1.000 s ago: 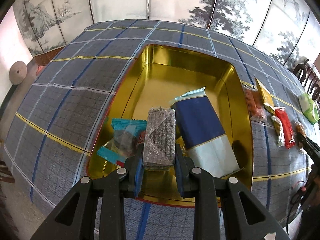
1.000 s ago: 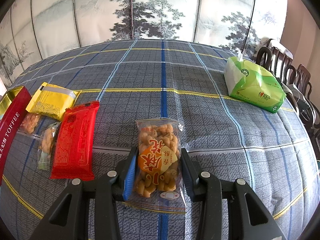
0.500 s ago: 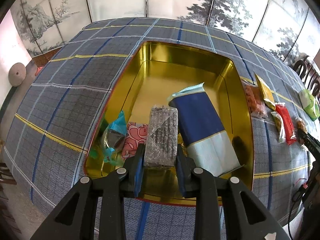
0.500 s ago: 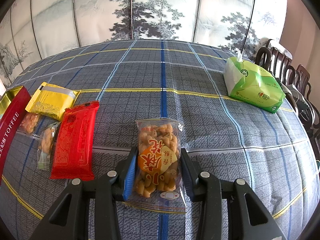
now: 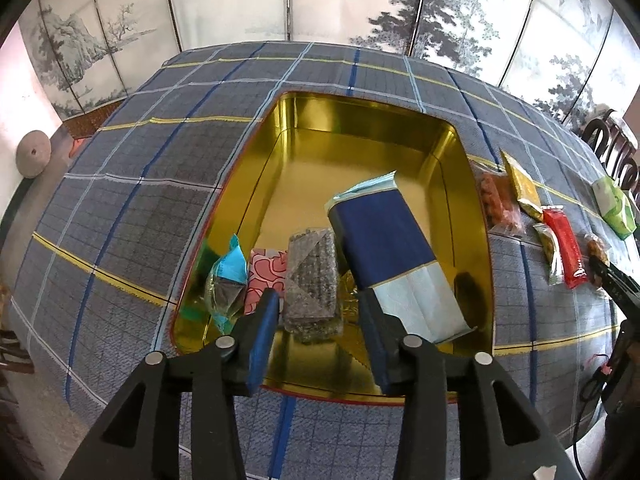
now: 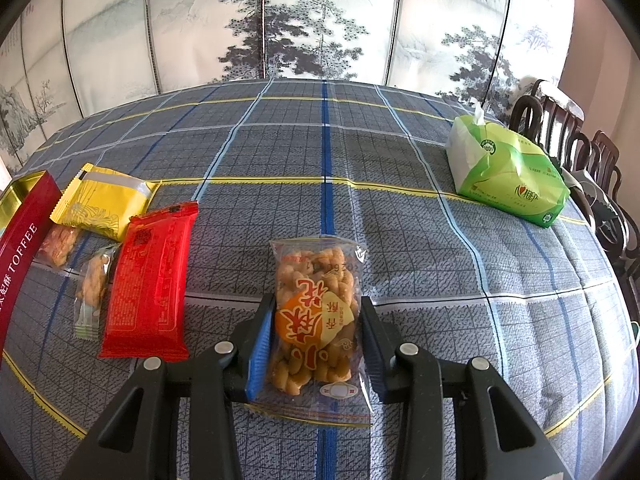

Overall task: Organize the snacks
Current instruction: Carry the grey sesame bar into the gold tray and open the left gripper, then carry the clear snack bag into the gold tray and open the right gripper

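Note:
In the left wrist view, a gold tin (image 5: 360,136) holds a blue-and-white packet (image 5: 384,240), a teal candy (image 5: 226,276), a pink-patterned packet (image 5: 266,276) and a dark sesame bar (image 5: 312,284). My left gripper (image 5: 316,316) is open just above the tin's near end, its fingers either side of the bar and apart from it. In the right wrist view, my right gripper (image 6: 316,326) is shut on a clear bag of fried twists (image 6: 316,312) lying on the plaid tablecloth (image 6: 400,216).
Left of the twists bag lie a red packet (image 6: 150,280), a small clear snack (image 6: 92,280), a yellow packet (image 6: 104,204), an orange snack (image 6: 60,240) and the tin's red side (image 6: 20,248). A green tissue pack (image 6: 508,172) and chairs (image 6: 580,160) are at right.
My left gripper has opened and let go of the sesame bar, which now lies in the tin. The teal candy has tipped aside, baring the pink packet. The right gripper has not moved.

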Motion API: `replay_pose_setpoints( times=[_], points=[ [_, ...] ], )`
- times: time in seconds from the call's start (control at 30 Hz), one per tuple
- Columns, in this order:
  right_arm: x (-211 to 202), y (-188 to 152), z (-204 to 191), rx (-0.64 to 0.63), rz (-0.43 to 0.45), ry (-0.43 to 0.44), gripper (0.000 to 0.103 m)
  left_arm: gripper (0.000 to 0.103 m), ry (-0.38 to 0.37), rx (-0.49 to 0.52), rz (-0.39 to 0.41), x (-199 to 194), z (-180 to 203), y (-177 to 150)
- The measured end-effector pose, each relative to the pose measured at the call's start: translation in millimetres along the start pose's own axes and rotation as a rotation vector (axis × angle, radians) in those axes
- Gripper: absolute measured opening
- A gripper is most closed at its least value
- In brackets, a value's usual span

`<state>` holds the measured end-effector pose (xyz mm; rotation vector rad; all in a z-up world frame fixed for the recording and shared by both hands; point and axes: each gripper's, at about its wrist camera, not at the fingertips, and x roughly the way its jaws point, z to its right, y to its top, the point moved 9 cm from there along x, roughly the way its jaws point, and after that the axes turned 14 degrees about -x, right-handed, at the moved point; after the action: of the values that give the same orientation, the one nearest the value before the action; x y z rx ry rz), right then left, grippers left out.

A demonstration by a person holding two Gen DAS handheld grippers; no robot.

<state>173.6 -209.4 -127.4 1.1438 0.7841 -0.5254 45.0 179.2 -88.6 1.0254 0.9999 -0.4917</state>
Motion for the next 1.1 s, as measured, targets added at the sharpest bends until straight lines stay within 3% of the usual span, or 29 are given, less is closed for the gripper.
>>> replay_pose_setpoints(
  times=[0.73,1.1],
  points=[
    [-1,1,-3,0.002,-0.038,-0.048,0.040,0.073,0.009,-0.018,0.052,-23,-8,3],
    [-9,-1,-9,0.020,-0.049,-0.057,0.040,0.078,0.017,-0.053,0.057,-25,-23,3]
  ],
)
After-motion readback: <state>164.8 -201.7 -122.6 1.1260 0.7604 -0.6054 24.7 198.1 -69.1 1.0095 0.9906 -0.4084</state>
